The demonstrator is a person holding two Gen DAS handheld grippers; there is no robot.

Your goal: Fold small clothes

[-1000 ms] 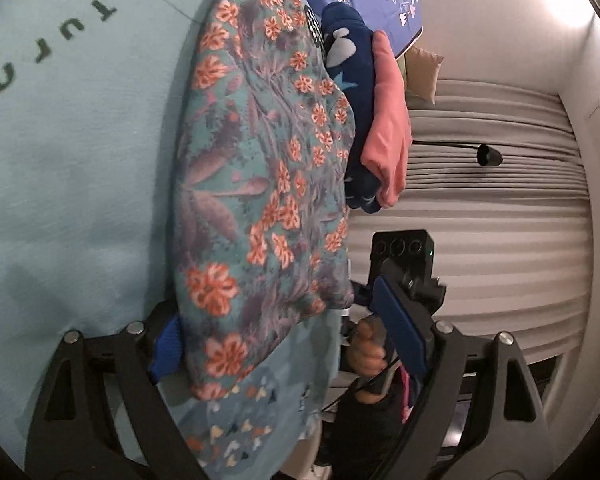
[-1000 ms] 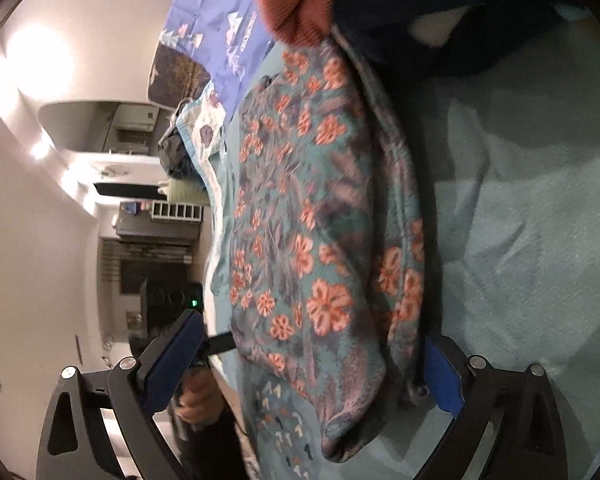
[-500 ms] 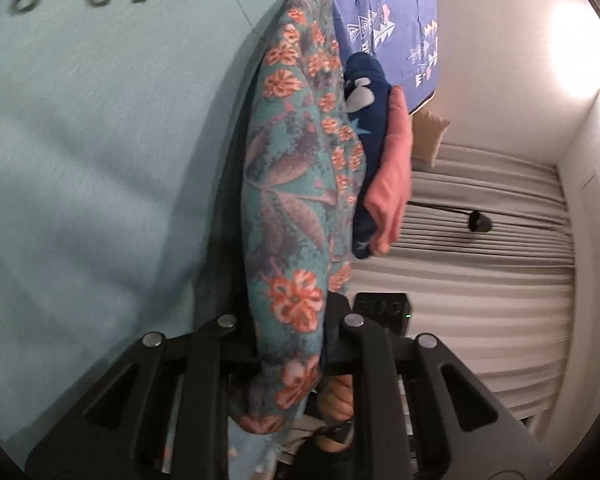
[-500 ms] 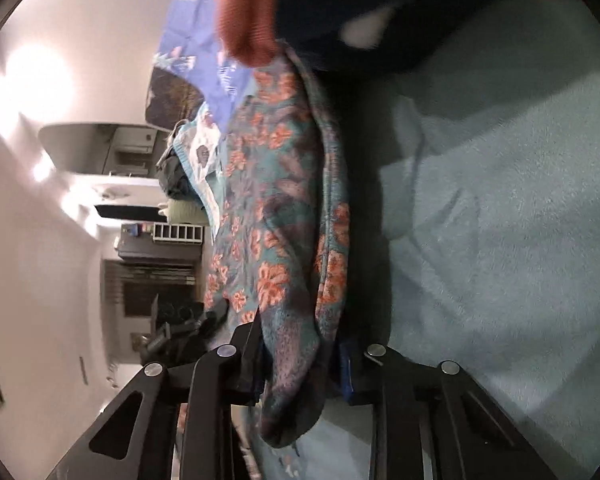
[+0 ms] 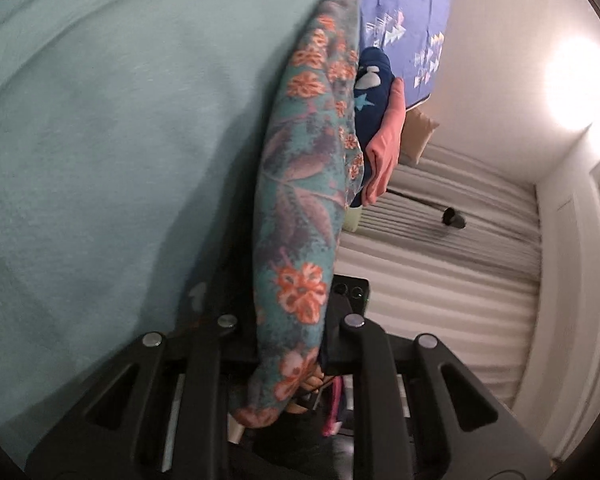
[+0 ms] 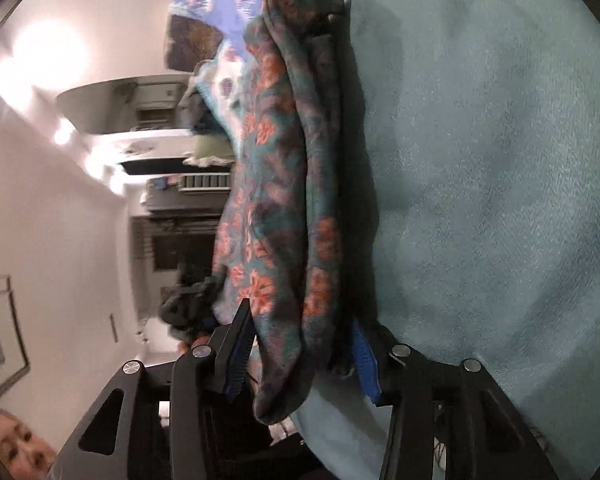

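Both claws have closed in since a second ago: the left claw point(image 5: 290, 344) now pinches one end of the floral garment point(image 5: 300, 208), while the right claw point(image 6: 300, 354) is opening again, the cloth loose between its pads. One garment stretches up mid-frame over the teal blanket point(image 5: 100, 160); behind, upper right, lie a navy piece point(image 5: 374, 96) and a pink piece point(image 5: 386, 148).

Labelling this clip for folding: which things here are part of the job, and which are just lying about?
Job: floral garment; left tongs, clamped on it; right tongs, opening around it.

Lying about: navy garment, pink garment, purple patterned cloth, curtains.
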